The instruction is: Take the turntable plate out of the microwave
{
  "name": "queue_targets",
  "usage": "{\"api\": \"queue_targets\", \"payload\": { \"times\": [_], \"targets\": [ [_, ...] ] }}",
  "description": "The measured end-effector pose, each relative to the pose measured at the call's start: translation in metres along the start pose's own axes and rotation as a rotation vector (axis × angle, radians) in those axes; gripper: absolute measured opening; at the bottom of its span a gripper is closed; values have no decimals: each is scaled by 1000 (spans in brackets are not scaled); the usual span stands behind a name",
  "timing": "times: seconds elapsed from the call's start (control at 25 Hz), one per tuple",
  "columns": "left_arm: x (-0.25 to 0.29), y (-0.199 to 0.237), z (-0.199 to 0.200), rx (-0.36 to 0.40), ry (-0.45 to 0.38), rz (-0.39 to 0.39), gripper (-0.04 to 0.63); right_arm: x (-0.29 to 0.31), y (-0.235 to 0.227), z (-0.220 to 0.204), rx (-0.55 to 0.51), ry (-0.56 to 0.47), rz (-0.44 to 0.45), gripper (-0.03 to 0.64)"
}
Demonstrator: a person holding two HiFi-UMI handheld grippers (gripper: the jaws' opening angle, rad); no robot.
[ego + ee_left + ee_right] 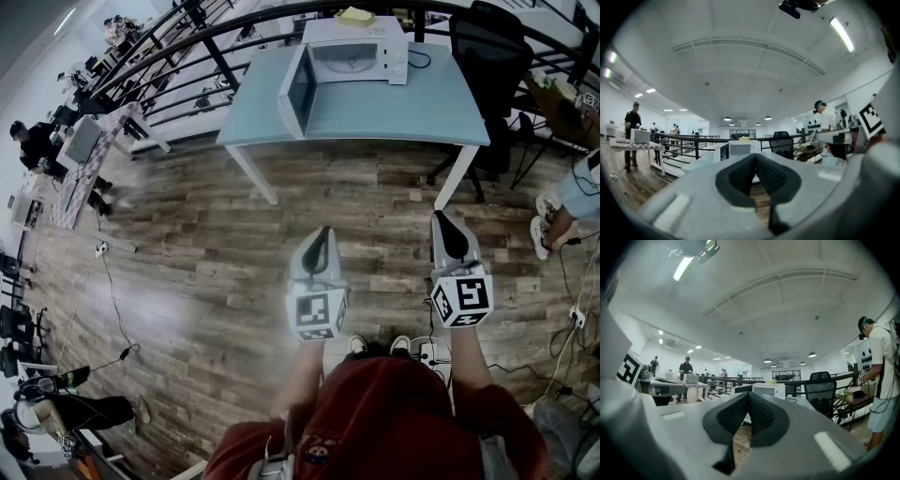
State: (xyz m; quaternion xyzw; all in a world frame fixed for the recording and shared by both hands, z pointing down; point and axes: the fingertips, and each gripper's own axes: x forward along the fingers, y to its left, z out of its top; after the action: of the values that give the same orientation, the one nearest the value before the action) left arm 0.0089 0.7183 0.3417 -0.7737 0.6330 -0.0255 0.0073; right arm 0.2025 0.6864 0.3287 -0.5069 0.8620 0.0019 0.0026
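Right, nearest to me the person in the red top (pixel 394 422) stands on the wooden floor (pixel 206 234), both arms held out level. The left claw (pixel 324 232) is pinched tight, its black pads (pixel 740 176) pressed together with nothing between them. Same story on the right claw (pixel 442 223): pads (pixel 761 416) meeting, empty. Both point across a stretch of floorboards at the pale blue surface (pixel 403 117), and they're well apart from it. On that surface, towards its back edge, sits the white microwave (pixel 375 37), its door (pixel 296 94) swung wide open to the left. Inside the cavity lies the turntable plate (pixel 349 64), not yet taken out, a pale round shape that's hard to make out in detail. A yellow thing (pixel 355 15) lies on top of the oven. Off to the right a black office chair (pixel 487 52) stands behind the surface, and black railings (pixel 187 56) run beyond it, with other people at desks further off
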Motion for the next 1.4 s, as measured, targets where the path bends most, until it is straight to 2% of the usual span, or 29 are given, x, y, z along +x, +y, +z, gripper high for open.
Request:
{"api": "queue_targets", "payload": {
  "times": [0.72,1.08,1.4],
  "targets": [
    [-1,49,-13,-17,-14,-51,-2,25,46,-10,16,-12,-50,2],
    [30,63,-24,-13,-2,-47,-2,54,30,-22,50,-17,-73,2],
    [107,71,-25,-4,-3,-35,-2,121,-13,-29,69,-25,-63,0]
  ]
}}
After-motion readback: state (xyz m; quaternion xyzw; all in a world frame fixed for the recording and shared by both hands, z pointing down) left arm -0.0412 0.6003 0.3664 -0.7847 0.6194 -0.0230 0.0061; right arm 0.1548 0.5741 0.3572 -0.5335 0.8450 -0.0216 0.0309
